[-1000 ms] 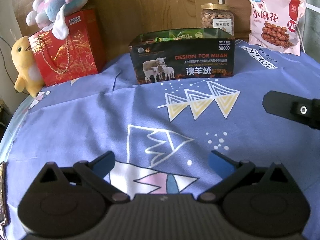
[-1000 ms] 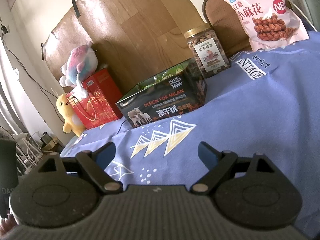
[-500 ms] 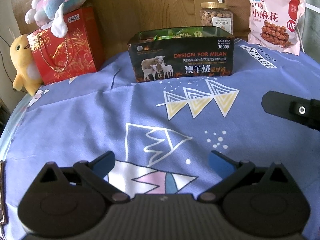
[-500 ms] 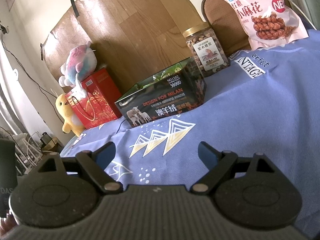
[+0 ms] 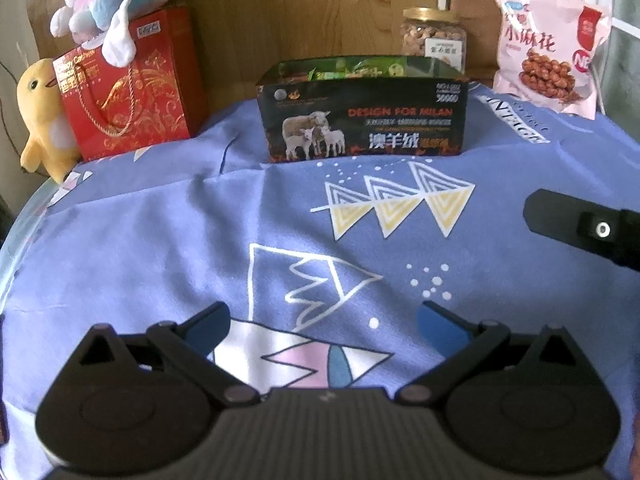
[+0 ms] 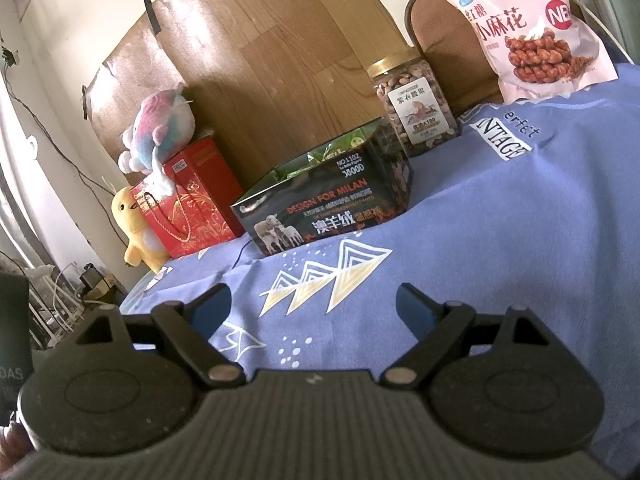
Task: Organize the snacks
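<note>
Both views are lit softly by daylight, and no hard shadows are cast on the blue cloth (image 5: 160, 240). A pale sheen is seen on the wooden panel (image 6: 256, 52) in the right wrist view. Strong fisheye bending is shown at the edges, with dark corners. The print on the black box (image 5: 362, 120) is slightly smeared in the left wrist view.

Nut jar (image 5: 435, 38) is half hidden behind the black box (image 5: 362, 118); the green packets (image 5: 352, 69) inside show only their tops. Right hand-held gripper (image 5: 588, 230) is cut off by the left view's right edge. Small print on the box is too blurred to read.
</note>
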The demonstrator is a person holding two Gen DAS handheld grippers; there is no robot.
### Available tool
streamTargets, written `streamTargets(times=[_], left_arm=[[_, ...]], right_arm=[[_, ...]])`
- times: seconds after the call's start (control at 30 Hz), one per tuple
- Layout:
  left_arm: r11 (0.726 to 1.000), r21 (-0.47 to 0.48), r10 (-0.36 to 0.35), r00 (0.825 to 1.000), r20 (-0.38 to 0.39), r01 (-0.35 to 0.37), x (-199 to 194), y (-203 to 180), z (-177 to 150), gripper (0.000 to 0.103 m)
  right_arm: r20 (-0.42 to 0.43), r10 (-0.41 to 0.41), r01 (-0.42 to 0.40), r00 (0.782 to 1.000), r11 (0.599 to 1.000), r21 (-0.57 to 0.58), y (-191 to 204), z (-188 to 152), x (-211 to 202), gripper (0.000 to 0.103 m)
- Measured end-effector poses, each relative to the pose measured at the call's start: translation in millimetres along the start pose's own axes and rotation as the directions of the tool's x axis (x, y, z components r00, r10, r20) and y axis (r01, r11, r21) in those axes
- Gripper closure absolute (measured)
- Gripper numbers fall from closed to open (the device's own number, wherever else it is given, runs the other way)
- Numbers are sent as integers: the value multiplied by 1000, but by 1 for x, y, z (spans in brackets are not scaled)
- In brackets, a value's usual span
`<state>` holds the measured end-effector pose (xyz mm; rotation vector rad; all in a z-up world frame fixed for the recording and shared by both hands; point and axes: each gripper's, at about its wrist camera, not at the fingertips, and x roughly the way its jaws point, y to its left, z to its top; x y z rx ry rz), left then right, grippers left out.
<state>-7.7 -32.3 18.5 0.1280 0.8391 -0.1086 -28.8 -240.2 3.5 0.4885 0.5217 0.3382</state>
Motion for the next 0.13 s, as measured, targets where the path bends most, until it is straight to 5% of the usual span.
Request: streamTargets(times=[0.13], left_arm=[[1000,8,8,999,37,-8,-7,-1,1,0]], right_arm=[[10,-7,7,1000,1000,-16,3,0,0,12]])
